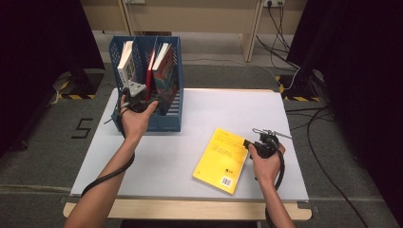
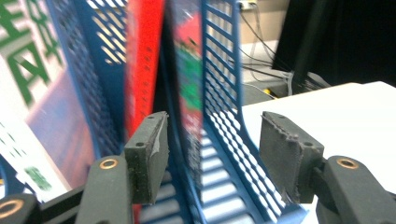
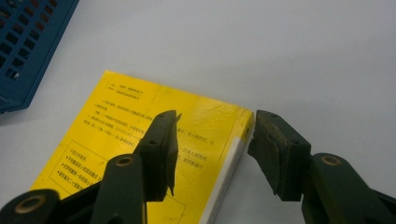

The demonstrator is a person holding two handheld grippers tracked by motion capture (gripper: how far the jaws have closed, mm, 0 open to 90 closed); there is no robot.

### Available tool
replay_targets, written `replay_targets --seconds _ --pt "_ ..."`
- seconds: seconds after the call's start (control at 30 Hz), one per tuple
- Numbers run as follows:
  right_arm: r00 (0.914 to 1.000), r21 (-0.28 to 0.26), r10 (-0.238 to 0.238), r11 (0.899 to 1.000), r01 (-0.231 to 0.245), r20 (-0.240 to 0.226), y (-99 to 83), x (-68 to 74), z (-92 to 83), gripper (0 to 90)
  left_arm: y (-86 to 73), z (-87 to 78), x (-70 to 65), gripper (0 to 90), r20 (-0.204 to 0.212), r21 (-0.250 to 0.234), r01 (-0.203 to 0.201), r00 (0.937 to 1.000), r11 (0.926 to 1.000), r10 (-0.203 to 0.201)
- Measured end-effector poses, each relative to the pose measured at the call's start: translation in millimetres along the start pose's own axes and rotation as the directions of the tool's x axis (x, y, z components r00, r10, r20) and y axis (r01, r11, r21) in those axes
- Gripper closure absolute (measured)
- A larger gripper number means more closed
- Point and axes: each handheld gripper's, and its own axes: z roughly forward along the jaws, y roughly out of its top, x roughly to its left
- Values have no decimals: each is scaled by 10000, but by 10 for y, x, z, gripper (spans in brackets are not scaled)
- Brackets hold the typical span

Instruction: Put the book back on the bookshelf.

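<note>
High view: yellow book point(image 1: 222, 160) flat on surface point(image 1: 199, 114), at 5 o'clock from blue file rack point(image 1: 168, 121); long axis runs 1 to 7 o'clock, barcode end nearest person. Right tongs point(image 1: 259, 137) at book's 2 o'clock corner. Left tongs point(image 1: 135, 90) at rack front.

Left gripper view: left tongs wide, gripping nothing; red book point(image 2: 142, 60) upright in rack ahead.

Right gripper view: right tongs point(image 3: 215, 140) wide, straddling yellow book's edge, pads not pressing.
</note>
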Motion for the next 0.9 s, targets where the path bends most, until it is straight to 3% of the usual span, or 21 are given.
replay_targets --seconds 0.13,0.33,0.5,0.67,0.8,0.9 --pt "10000 187 68 9998 -69 21 66 2 17 503 -124 -69 -86 427 753 458 233 9968 9987 -268" --pt "9999 411 130 9991 -133 88 102 -7 70 499 -270 -147 -227 435 1369 770 -67 9906 9970 -39" --pt "9998 560 129 9983 -136 121 134 -31 103 496 -391 -201 -361 444 2045 1067 -181 9789 9941 -41" --pt "9994 780 320 9964 -327 104 178 -46 152 490 -557 -209 -555 451 2782 1490 -428 9605 9879 -4" --pt "9988 1028 482 9935 -487 66 220 -47 205 484 -706 -177 -717 466 3352 1888 -908 9419 9778 228" --pt "9987 1176 504 9918 -507 56 247 -69 235 476 -789 -158 -798 471 3625 2124 -985 9318 9722 152"
